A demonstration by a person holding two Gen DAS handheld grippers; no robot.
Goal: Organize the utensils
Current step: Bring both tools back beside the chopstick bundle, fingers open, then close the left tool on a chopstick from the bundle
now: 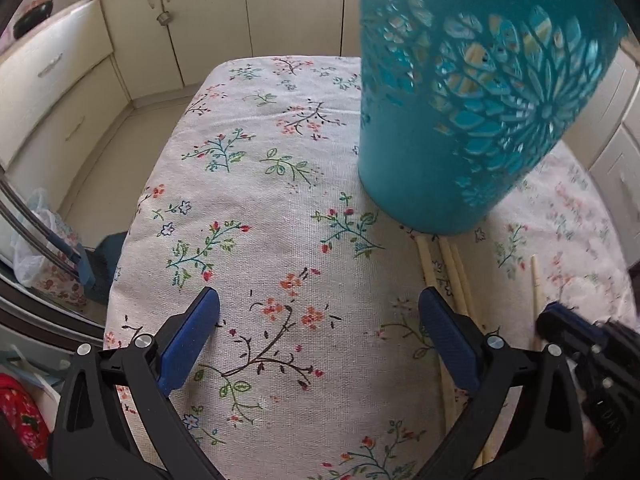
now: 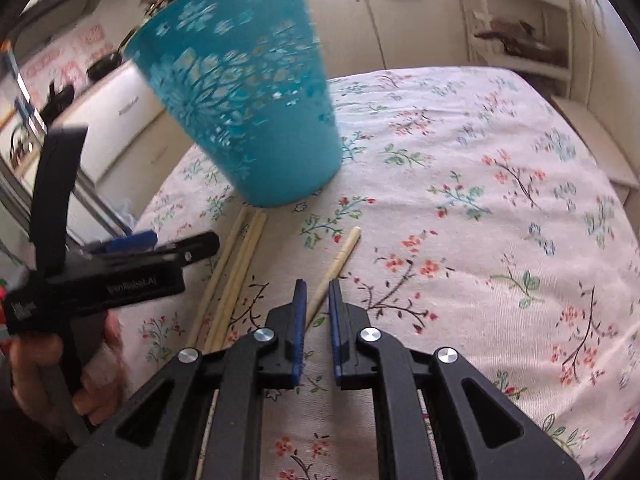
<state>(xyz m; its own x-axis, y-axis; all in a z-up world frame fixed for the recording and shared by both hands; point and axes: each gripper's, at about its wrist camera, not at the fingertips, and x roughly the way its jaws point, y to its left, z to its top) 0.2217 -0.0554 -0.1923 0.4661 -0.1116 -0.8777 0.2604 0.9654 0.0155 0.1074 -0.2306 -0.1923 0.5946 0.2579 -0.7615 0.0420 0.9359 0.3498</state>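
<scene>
A teal perforated holder (image 1: 460, 92) stands on the floral tablecloth, also in the right wrist view (image 2: 248, 112). Pale wooden chopsticks (image 1: 448, 272) lie in front of it, several together (image 2: 236, 276) and one apart (image 2: 340, 260). My left gripper (image 1: 320, 336) is open and empty over the cloth, left of the chopsticks; it shows at the left of the right wrist view (image 2: 160, 248). My right gripper (image 2: 318, 304) has its jaws narrowly apart around the single chopstick's near end; contact is not clear. It shows blurred in the left wrist view (image 1: 560, 324).
The table (image 2: 500, 200) is covered with a floral cloth. Cream kitchen cabinets (image 1: 200, 20) surround it. A frying pan (image 1: 34, 16) sits on the counter at far left. Shelves (image 2: 520, 32) stand at the back right.
</scene>
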